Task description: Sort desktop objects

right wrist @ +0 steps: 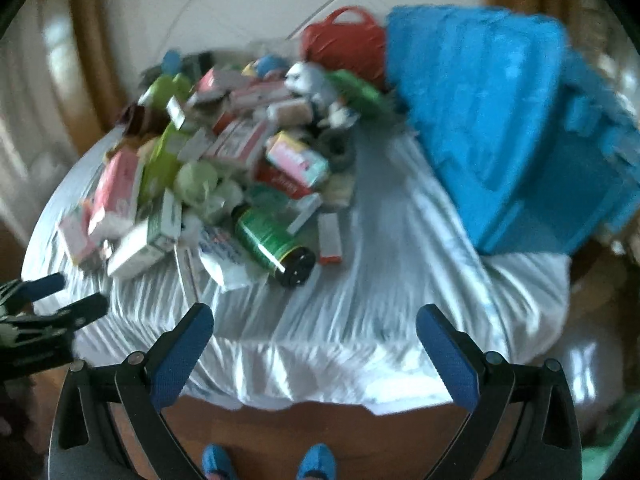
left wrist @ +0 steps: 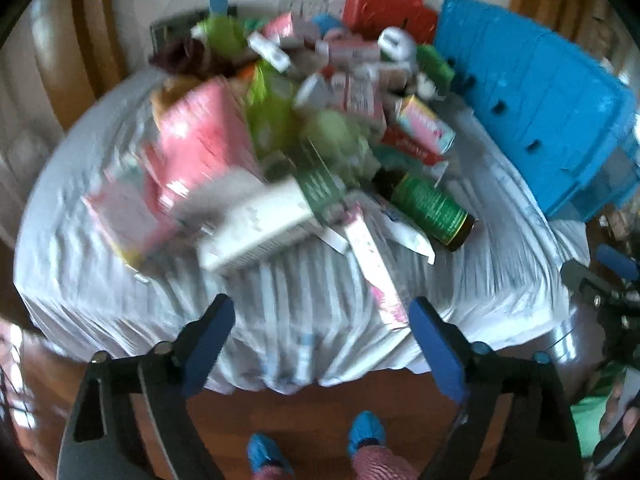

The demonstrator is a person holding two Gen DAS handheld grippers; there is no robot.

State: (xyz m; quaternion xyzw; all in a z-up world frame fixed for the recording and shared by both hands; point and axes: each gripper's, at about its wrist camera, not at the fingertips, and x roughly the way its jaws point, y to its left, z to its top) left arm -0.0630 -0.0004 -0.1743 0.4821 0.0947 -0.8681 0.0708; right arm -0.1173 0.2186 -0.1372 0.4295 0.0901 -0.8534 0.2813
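White-draped table [right wrist: 360, 320] carries a mixed heap of boxes [left wrist: 280, 128] toward its far-left corner, blue bin [left wrist: 532, 108] on the right edge ready for sorting; left gripper [left wrist: 322, 320] and right gripper [right wrist: 314, 328] hover spread, empty, over the near edge, pre-pick.

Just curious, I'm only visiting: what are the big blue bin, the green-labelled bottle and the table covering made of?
Blue bin: looks like rigid moulded plastic, matte, with ribs and slots. Bottle: probably dark glass or plastic, glossy, green paper-like label. Table covering: seemingly thin white cloth or sheeting, wrinkled, slightly shiny.
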